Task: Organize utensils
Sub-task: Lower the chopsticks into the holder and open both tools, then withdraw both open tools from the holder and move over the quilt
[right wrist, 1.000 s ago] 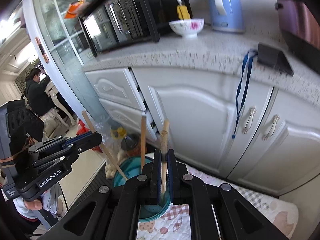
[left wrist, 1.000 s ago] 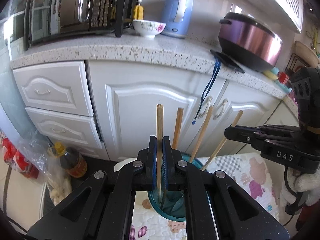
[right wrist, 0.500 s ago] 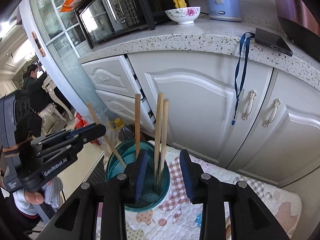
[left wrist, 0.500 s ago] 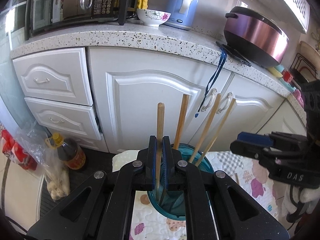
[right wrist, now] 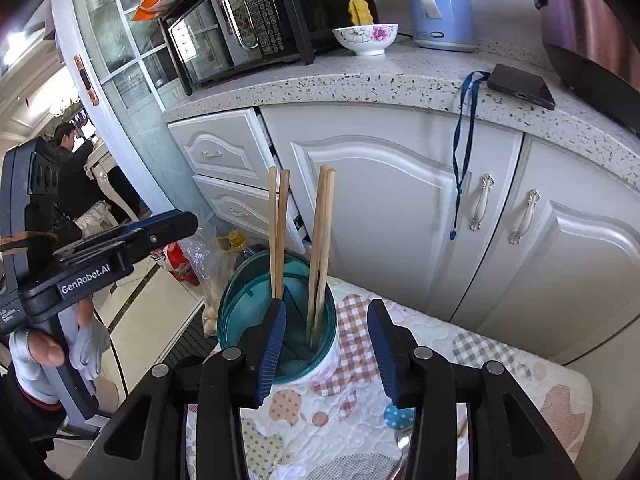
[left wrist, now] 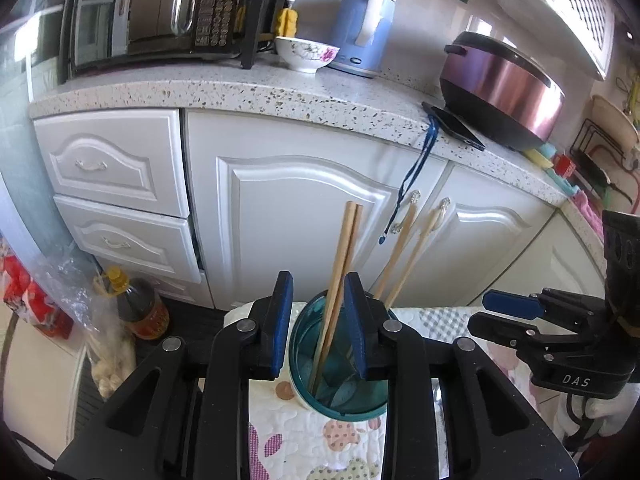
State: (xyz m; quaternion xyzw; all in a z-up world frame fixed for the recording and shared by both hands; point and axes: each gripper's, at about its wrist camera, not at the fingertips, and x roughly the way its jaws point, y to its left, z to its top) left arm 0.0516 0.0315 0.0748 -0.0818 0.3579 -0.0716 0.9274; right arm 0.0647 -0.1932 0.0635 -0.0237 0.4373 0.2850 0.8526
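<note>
Both the left gripper and right gripper have just been opening, jaws spread and empty; four wooden chopsticks now stand loose in the divided teal cup (delivery apparently done).

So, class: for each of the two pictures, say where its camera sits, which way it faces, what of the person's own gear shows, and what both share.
Left wrist: rides the left gripper, facing down over open jaws at the teal holder; the right gripper shows at right.
Right wrist: rides the right gripper, jaws open, facing the holder; the left gripper and a gloved hand show at left.
Shared: holder, chopsticks, white cabinets.
</note>
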